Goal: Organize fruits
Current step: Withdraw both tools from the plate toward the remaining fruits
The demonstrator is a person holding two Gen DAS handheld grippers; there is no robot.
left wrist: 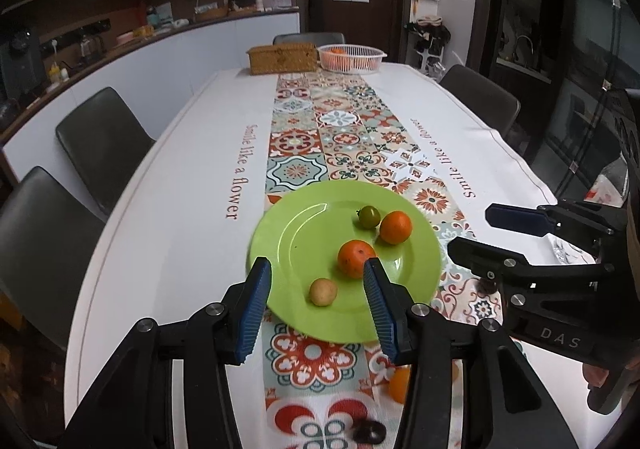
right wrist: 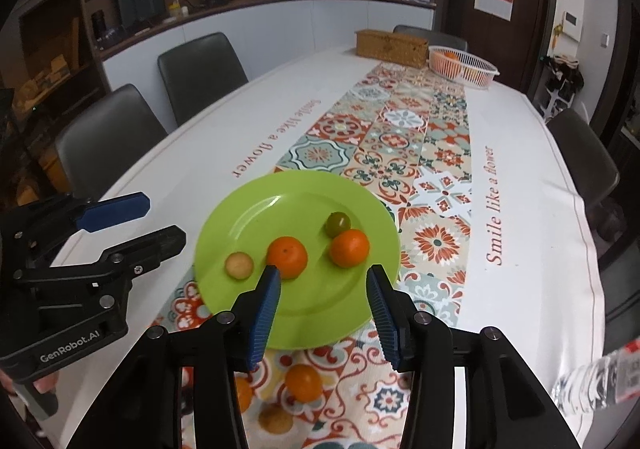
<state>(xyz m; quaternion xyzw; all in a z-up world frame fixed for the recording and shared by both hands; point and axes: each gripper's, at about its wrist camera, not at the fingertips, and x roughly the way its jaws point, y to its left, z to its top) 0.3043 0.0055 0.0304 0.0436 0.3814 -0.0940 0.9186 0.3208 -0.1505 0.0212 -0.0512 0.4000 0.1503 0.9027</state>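
On the table (right wrist: pixel 160 177) the plate (right wrist: pixel 320 313) holds four fruits (right wrist: pixel 287 257), with more fruit (right wrist: pixel 304 382) lying on the cloth just before the plate, and a basket (right wrist: pixel 464 67) beside a box (right wrist: pixel 390 43) far behind it.

The worktop (right wrist: pixel 168 169) wears a white cloth with a patterned runner (right wrist: pixel 404 137) down its middle. A green plate (right wrist: pixel 304 313) lies on the runner toward the near end. At the far end a woven box (right wrist: pixel 390 43) and a white basket (right wrist: pixel 464 67) stand side by side. Two oranges (right wrist: pixel 304 381) and a small tan fruit (right wrist: pixel 275 419) lie on the runner by the near edge.
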